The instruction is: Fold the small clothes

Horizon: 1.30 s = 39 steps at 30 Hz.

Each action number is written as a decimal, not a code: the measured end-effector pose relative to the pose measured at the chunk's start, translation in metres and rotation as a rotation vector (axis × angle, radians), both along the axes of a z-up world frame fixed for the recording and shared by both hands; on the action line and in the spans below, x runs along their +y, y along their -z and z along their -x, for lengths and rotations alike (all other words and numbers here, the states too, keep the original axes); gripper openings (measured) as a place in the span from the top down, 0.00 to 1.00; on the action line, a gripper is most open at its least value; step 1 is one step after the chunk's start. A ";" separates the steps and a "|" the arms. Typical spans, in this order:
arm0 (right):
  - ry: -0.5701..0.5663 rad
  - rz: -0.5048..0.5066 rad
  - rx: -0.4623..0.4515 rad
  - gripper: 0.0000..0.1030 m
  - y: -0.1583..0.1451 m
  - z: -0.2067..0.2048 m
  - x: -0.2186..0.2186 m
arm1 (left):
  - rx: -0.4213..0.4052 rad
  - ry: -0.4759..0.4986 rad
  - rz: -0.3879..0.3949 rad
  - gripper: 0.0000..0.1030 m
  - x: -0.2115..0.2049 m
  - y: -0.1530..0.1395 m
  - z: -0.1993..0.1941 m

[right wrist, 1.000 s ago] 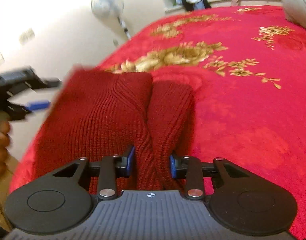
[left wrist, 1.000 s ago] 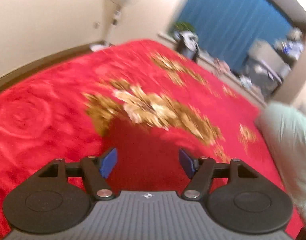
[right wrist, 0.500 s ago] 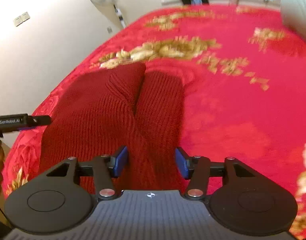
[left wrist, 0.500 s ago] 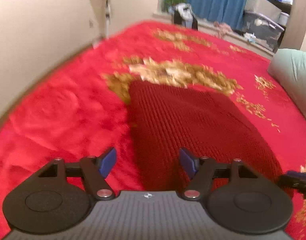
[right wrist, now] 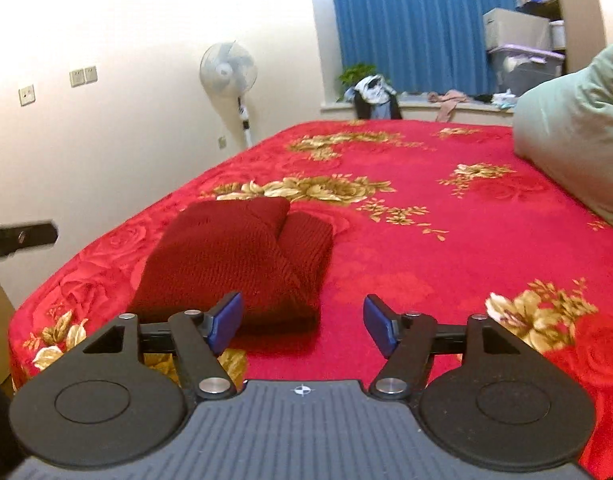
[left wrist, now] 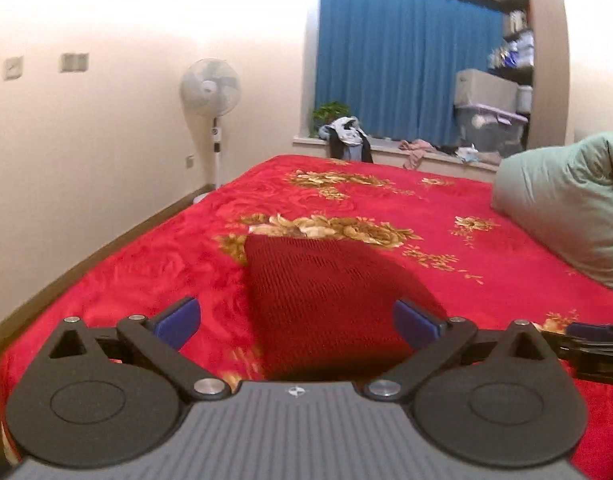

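Two grippers, both spread wide and holding nothing. The left gripper (left wrist: 296, 318) hangs low over the bed, its blue pads (left wrist: 177, 317) parted, and the folded red knit garment (left wrist: 326, 300) lies straight ahead, filling the gap between the fingers in this view; whether any pad touches the knit, I cannot tell. At the far right of that view the tip of the right gripper (left wrist: 594, 342) pokes in, level with the garment's near end.

From the right wrist, the right gripper (right wrist: 302, 322) is just as wide, and the garment (right wrist: 242, 256) sits ahead and to the left, its near end just beyond the left pad (right wrist: 226, 320), apart from the right one. It lies folded into a thick bundle with a rolled part along its right side, near the bed's left edge and near corner.

The red floral bedspread (right wrist: 446, 248) carries it. Further out, a pale green pillow (right wrist: 578, 136) rests at the right edge, a standing fan (right wrist: 228, 70) stands by the wall, and blue curtains (right wrist: 406, 24) hang beyond the far edge.
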State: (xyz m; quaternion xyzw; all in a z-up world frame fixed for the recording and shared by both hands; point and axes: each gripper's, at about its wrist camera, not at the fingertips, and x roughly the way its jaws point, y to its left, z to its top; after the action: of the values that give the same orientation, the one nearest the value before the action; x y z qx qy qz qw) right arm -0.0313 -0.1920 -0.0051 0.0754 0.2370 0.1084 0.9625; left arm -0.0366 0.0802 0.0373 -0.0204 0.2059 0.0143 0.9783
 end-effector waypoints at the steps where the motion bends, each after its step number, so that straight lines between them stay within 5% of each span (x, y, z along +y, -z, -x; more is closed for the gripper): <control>1: 0.000 -0.003 0.007 0.32 0.004 0.003 0.003 | 0.003 -0.009 0.010 0.00 -0.007 0.007 0.010; 6: -0.037 0.063 0.070 0.32 0.022 0.000 0.019 | 0.192 -0.055 0.052 0.00 -0.032 0.046 0.008; 13: -0.014 0.063 0.098 0.32 0.027 -0.015 0.025 | 0.193 -0.114 0.031 0.00 -0.041 0.050 -0.008; 39: -0.060 0.086 0.089 0.32 0.028 -0.017 0.028 | 0.186 -0.076 0.032 0.00 -0.048 0.058 -0.022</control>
State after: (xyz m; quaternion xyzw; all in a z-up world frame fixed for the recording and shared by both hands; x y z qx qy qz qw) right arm -0.0146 -0.1636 -0.0333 0.0317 0.2862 0.1235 0.9497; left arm -0.0145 0.0322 -0.0208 -0.0425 0.2951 0.0498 0.9532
